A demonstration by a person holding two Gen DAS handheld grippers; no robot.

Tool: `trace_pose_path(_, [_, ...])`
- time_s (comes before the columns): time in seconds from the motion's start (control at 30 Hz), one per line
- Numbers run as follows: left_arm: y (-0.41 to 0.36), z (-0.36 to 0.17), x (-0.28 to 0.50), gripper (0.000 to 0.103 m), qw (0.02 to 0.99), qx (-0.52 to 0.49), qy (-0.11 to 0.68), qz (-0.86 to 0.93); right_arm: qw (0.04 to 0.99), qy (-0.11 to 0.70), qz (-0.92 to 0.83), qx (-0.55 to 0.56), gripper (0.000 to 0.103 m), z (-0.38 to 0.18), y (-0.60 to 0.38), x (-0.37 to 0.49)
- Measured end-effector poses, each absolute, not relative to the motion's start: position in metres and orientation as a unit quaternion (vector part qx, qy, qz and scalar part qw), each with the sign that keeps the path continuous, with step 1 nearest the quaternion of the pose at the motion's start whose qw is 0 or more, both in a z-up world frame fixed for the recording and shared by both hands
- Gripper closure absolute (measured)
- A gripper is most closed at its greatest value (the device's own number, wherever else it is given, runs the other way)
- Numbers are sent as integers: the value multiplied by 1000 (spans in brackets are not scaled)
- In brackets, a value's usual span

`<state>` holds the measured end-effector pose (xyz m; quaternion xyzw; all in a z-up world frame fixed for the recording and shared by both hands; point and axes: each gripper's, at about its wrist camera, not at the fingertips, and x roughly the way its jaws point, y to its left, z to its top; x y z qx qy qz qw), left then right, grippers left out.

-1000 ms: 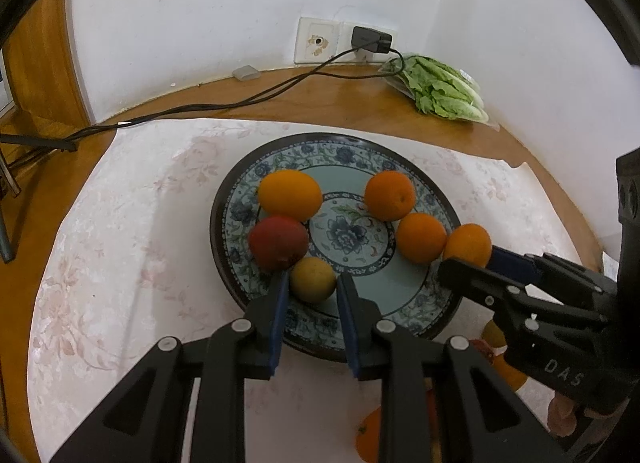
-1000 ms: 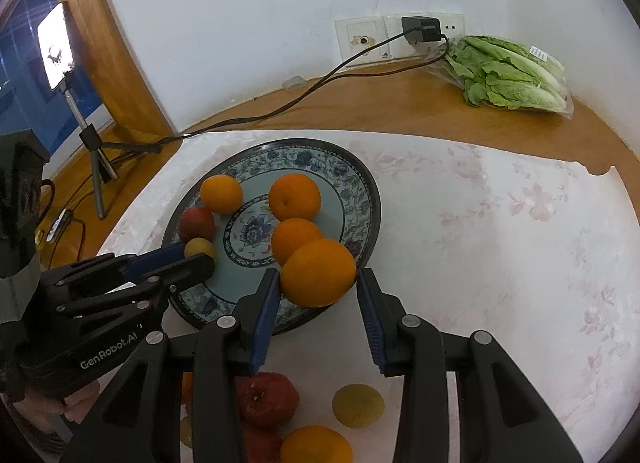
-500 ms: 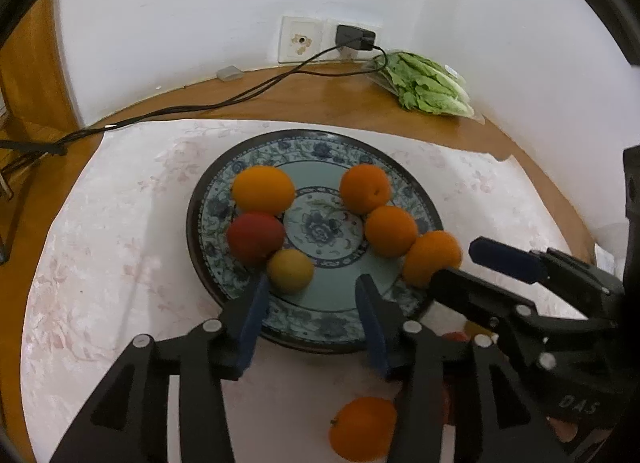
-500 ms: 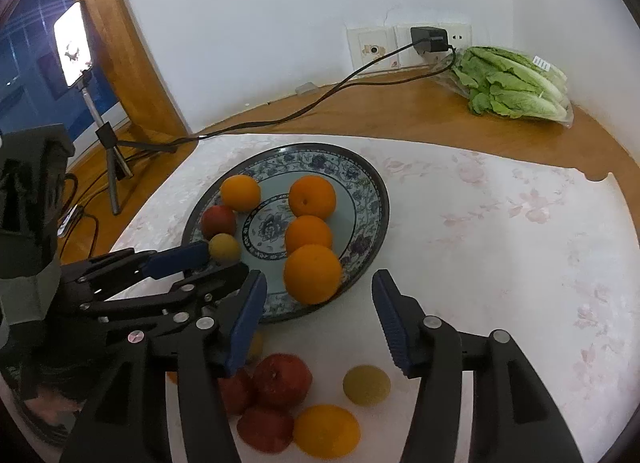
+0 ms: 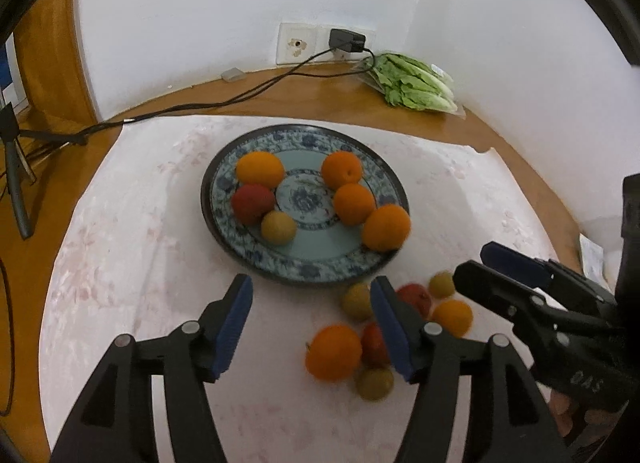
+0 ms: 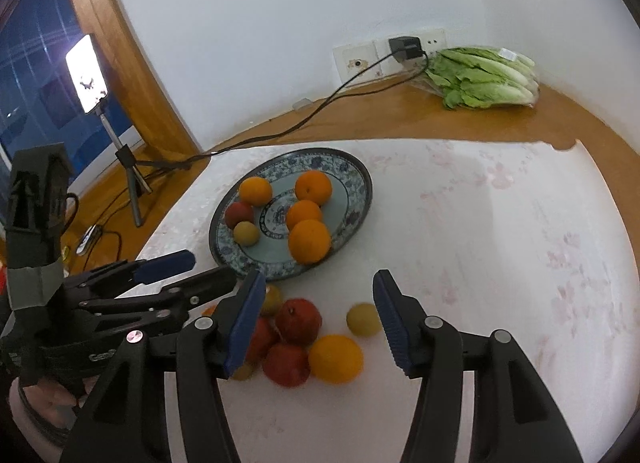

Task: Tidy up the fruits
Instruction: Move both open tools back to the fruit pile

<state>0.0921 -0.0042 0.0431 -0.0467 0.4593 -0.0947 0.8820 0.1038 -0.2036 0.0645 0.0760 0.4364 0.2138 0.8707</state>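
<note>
Your right gripper, spread and empty, hangs just above the loose fruit pile; your left gripper, opening with nothing between, sits left of it.

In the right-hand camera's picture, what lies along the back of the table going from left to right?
Lit phone on its tripod → wall sockets → black charger plug → bagged lettuce.
</note>
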Motion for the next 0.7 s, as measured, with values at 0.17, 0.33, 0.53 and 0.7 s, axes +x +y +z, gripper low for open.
trace_pose_path(0.17, [1, 44, 77, 38, 879, -55, 464, -92, 870, 444, 201, 80, 46, 60, -212, 89])
trace_pose_path(0.33, [4, 44, 68, 38, 878, -59, 466, -92, 865, 455, 191, 92, 46, 52, -220, 78])
trace_pose_path(0.53, [6, 40, 62, 38, 875, -62, 471, -93, 863, 460, 183, 101, 46, 49, -227, 68])
trace_pose_path(0.7, [9, 36, 58, 38, 872, -66, 475, -92, 861, 465, 180, 101, 46, 46, -227, 63])
